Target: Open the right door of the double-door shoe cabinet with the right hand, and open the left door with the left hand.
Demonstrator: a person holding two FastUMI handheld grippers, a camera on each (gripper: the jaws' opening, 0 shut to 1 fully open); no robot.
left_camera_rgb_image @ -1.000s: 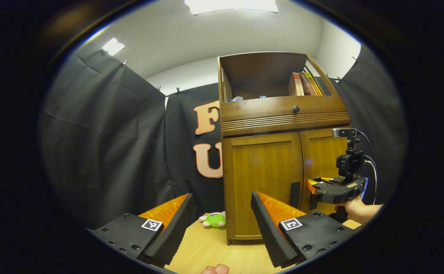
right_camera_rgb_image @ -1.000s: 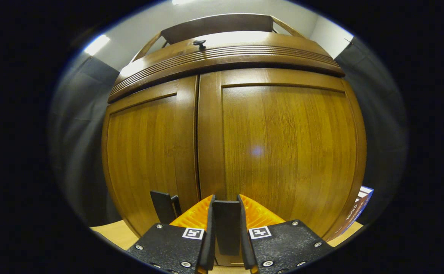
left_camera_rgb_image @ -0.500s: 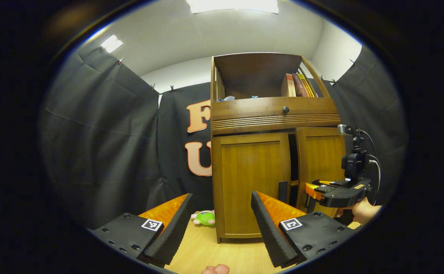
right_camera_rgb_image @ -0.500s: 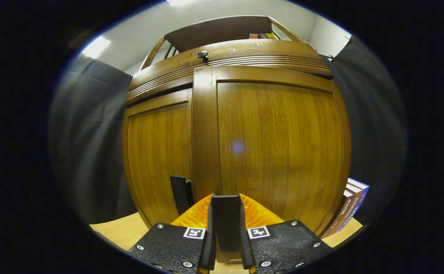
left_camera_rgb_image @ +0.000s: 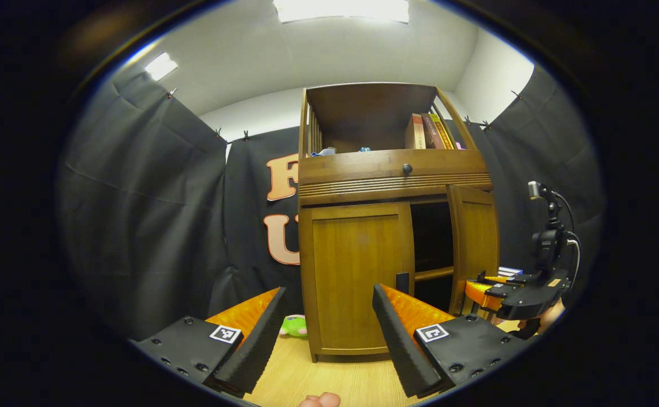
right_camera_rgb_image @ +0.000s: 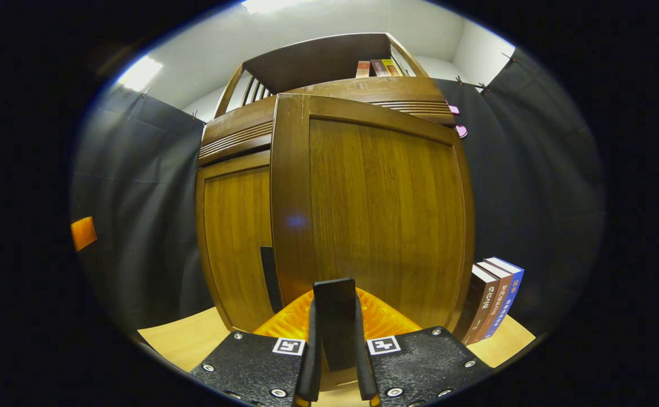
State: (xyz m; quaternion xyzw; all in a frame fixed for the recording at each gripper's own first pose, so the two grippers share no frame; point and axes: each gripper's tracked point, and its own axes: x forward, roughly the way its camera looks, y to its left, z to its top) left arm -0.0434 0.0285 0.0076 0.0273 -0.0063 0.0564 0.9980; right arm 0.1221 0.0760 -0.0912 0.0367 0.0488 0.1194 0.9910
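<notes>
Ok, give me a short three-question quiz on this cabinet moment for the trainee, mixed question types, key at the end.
1. True or false: the right door of the shoe cabinet stands ajar while the left door is shut.
2. Multiple choice: what does the right gripper clamp between its fingers? A) a book B) the right door's black handle C) the drawer knob
3. Fill in: the left gripper is ____, with nothing between its fingers.

Key: 1 true; 2 B; 3 open
</notes>
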